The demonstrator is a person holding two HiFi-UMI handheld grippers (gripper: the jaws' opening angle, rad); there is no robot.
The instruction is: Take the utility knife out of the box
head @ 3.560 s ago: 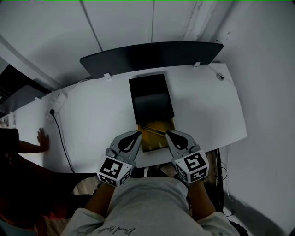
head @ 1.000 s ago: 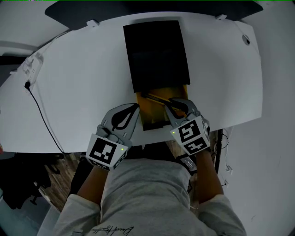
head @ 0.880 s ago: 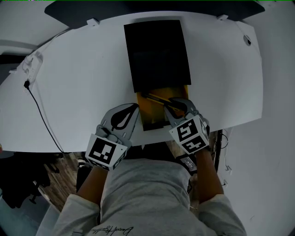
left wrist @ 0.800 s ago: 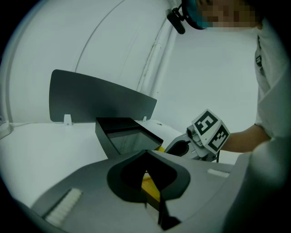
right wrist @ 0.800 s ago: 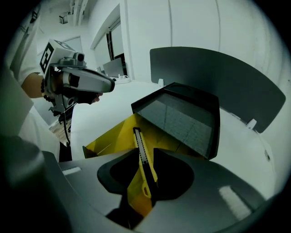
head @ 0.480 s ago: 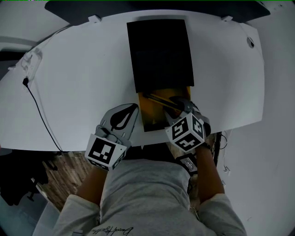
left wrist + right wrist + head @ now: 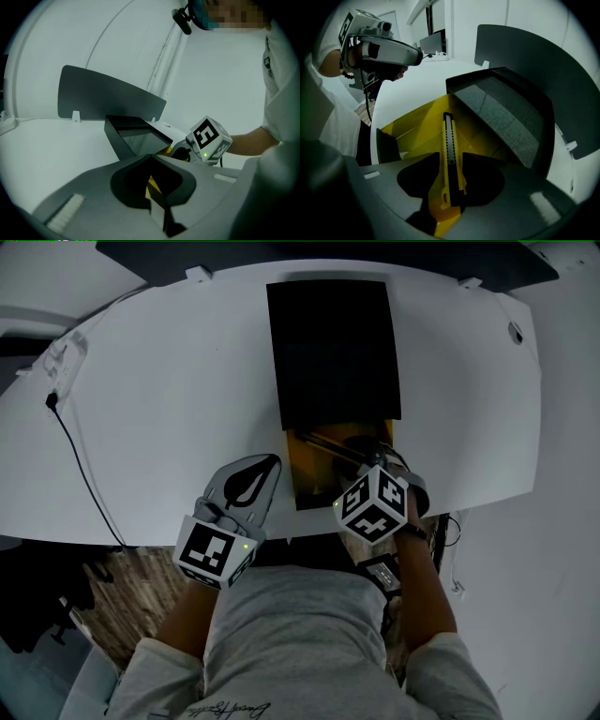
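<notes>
1. The right gripper [image 7: 451, 161] is pointing steeply down into the box, and its jaws are spreading apart right now. The utility knife [image 7: 449, 136] is sitting in the gap between them, with the pads not pressing on it.
2. Versus a second ago, that gripper is tipping much further nose-down. Its marker cube [image 7: 373, 504] is now hiding most of the fingers in the head view, and the jaws are standing a lot wider.
3. The knife is lying in the yellow tray [image 7: 314, 486], slanting across it, with the butt end closest to the right gripper. It's looking like the same spot as before.
4. The left gripper [image 7: 270, 465] is resting on the table just left of the tray, tips together and nothing between them. It's basically not budging from earlier.
5. The black sleeve [image 7: 333, 348] is covering the far part of the tray, same as before.
6. All of it is sitting on the white table [image 7: 159, 399], with a cable [image 7: 80, 465] trailing across the left side.
7. The count I'm getting:
   - two grippers
   - two marker cubes
   - one knife
   - one yellow tray
   - one black sleeve
   - one cable
</notes>
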